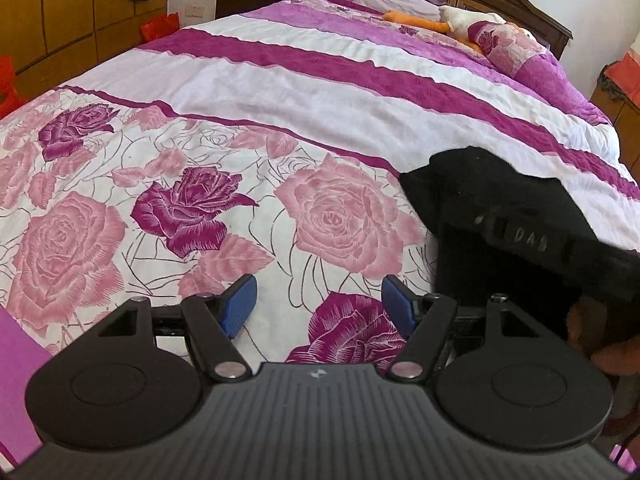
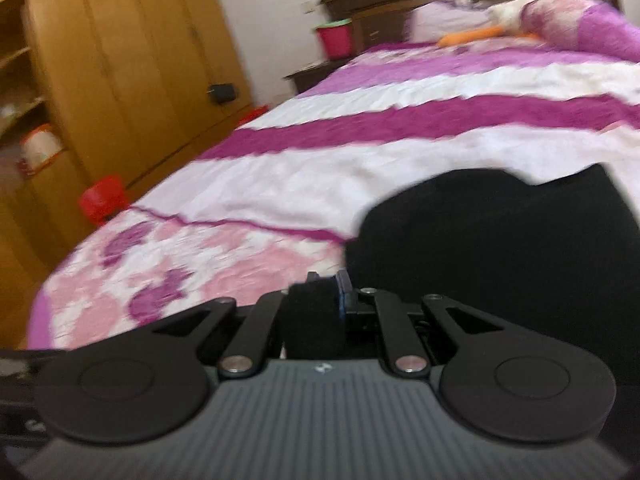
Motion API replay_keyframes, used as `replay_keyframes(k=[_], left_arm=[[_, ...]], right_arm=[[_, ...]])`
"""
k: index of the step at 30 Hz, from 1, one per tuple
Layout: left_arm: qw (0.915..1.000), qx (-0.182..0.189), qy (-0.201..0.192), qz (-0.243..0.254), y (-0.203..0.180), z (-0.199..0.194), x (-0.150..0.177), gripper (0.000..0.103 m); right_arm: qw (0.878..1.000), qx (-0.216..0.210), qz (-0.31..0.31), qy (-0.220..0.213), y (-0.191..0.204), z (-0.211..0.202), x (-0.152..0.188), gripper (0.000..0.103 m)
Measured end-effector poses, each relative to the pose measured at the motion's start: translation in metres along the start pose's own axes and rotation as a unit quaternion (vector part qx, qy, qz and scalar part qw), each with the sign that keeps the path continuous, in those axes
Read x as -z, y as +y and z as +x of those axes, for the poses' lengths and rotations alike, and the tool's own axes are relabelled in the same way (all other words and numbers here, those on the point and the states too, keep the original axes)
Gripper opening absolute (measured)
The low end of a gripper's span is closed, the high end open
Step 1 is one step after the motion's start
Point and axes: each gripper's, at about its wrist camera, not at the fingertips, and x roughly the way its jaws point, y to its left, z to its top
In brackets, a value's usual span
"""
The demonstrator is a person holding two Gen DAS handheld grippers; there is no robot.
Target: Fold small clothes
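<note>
Fingers: left gripper [image 1: 318,306] spread wide, nothing between the blue pads [image 1: 240,304]; right gripper [image 2: 320,300] clamped on a fold of black garment [image 2: 500,248]. Rose-print bedspread [image 1: 192,200] beneath. Black garment [image 1: 480,200] at three o'clock of left gripper, on the bedspread. Raised lettering "DAB" [image 1: 530,237], on a black part over the garment.
</note>
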Motion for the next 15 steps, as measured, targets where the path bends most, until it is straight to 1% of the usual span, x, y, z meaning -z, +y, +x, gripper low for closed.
replay_keyframes(k=[3, 9, 10, 11, 12, 13, 15], left_arm=[[1.0000, -0.004, -0.002, 0.000, 0.001, -0.003, -0.001, 0.074], [1.0000, 0.001, -0.009, 0.004, -0.006, -0.010, -0.005, 0.074], [0.9999, 0.003, -0.010, 0.006, -0.010, -0.011, -0.005, 0.074], [0.9999, 0.007, -0.012, 0.008, -0.013, -0.014, -0.006, 0.074], [0.9998, 0.010, -0.014, 0.010, -0.017, -0.016, -0.007, 0.074], [0.9997, 0.015, -0.016, 0.011, -0.021, -0.018, -0.008, 0.074], [0.9993, 0.029, -0.021, 0.010, -0.028, -0.024, -0.009, 0.074]], right_arm=[[1.000, 0.003, -0.014, -0.006, 0.008, -0.009, 0.004, 0.014], [0.999, -0.031, 0.007, -0.020, 0.002, -0.055, 0.000, 0.014], [0.999, -0.037, 0.007, -0.024, 0.000, -0.063, 0.000, 0.018], [0.999, -0.042, 0.010, -0.027, -0.004, -0.073, -0.001, 0.031], [0.998, -0.045, 0.015, -0.032, -0.009, -0.080, -0.001, 0.037], [0.998, -0.044, 0.021, -0.038, -0.013, -0.088, -0.001, 0.046], [0.997, -0.039, 0.035, -0.054, -0.026, -0.104, -0.001, 0.047]])
